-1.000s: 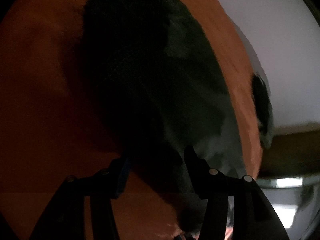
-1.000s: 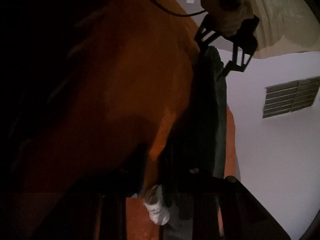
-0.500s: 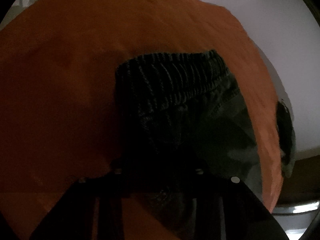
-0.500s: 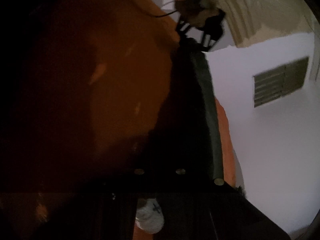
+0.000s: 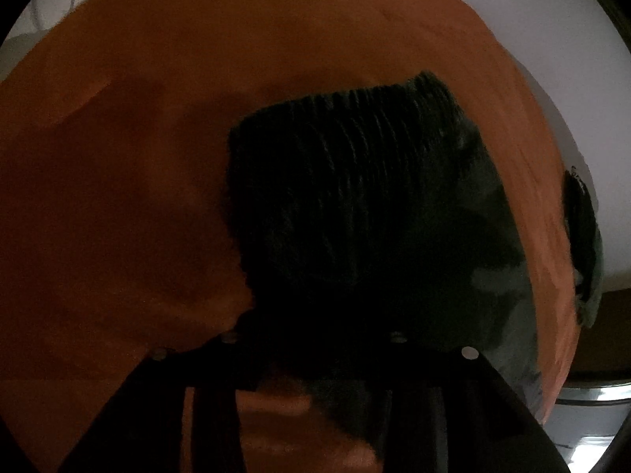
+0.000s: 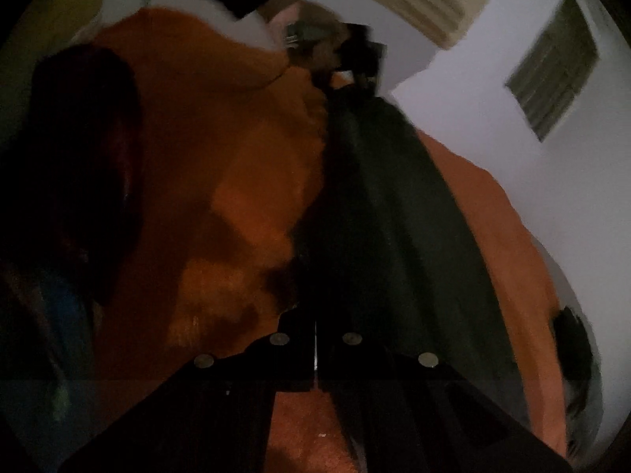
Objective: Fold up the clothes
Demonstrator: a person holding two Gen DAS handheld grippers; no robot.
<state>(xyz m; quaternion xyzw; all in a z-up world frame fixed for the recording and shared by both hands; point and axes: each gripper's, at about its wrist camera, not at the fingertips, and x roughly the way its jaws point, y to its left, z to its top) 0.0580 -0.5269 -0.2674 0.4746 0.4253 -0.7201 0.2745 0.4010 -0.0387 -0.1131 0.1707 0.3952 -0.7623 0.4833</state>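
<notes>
Dark green shorts (image 5: 355, 205) with a ribbed elastic waistband are hanging stretched above an orange blanket (image 5: 138, 138), partly lifted.

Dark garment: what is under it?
An orange cloth spreads out under the dark garment and shows on every side of it. Whatever the cloth covers, and anything directly beneath the garment, is hidden.

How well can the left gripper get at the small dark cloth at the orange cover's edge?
Probably not yet. The left gripper, jaws opening, has the dark garment between its fingers. The small dark cloth lies apart at the edge of the orange cover, with bare cover between; nothing blocks it.
</notes>
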